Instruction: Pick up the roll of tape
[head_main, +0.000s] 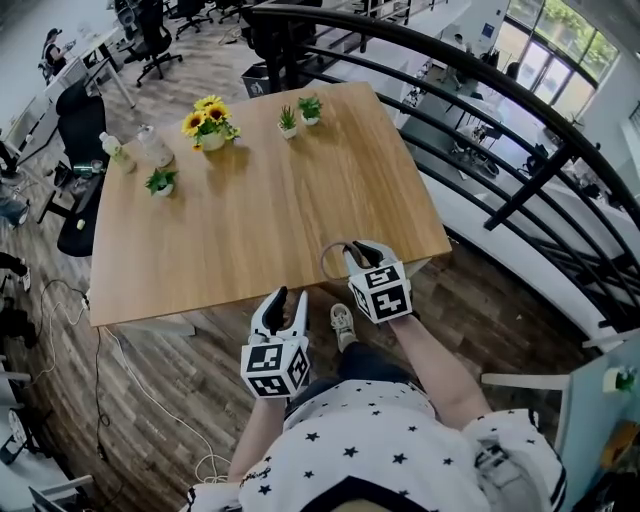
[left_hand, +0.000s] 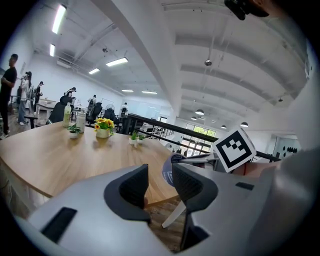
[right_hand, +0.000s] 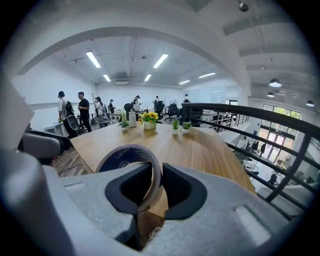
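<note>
The roll of tape (head_main: 333, 259) is a thin brownish ring with a dark blue inner face, held upright just above the near edge of the wooden table (head_main: 260, 210). My right gripper (head_main: 362, 250) is shut on the roll's wall, one pad inside the ring and one outside; the right gripper view shows the roll (right_hand: 125, 156) pinched in the right gripper (right_hand: 157, 182). My left gripper (head_main: 287, 297) hangs lower, in front of the table edge, over the floor. In its own view the left gripper (left_hand: 160, 182) is open with nothing between its pads, and the roll (left_hand: 169, 169) shows beyond them.
A pot of sunflowers (head_main: 208, 125), three small potted plants (head_main: 287, 122) (head_main: 310, 108) (head_main: 160, 182) and two bottles (head_main: 150, 146) stand at the table's far side. A black railing (head_main: 480, 90) runs along the right. Office chairs (head_main: 80, 130) stand at left; a cable (head_main: 150, 400) lies on the floor.
</note>
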